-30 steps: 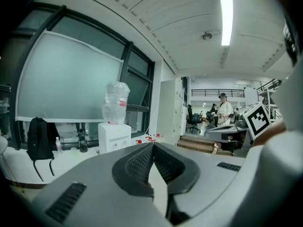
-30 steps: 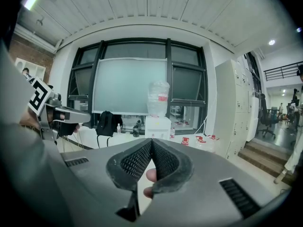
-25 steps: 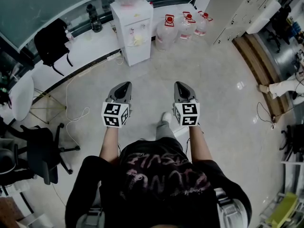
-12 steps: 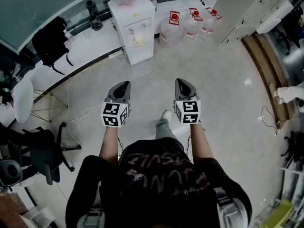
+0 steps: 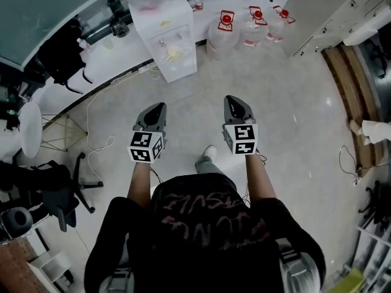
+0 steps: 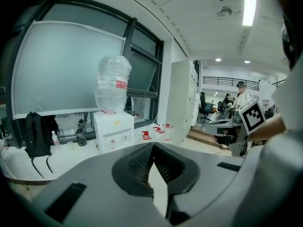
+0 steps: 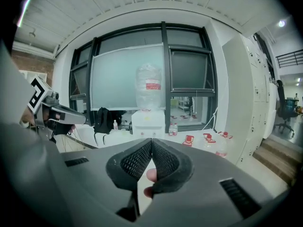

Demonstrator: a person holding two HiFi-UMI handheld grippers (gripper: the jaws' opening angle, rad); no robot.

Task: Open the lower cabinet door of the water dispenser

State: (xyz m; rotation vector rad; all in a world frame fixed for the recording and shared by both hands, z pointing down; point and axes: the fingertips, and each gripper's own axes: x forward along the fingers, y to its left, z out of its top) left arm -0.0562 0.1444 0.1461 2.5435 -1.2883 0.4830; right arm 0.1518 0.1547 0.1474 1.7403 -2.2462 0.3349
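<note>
pink shirt print (image 5: 211, 218) illegible, no other readable text

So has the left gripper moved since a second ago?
Yes. The left gripper has come forward toward the water dispenser, which now looks bigger and nearer in the head view.

The water dispenser (image 5: 166, 44) has drawn nearer as the person (image 5: 208, 224) walked forward.
</note>
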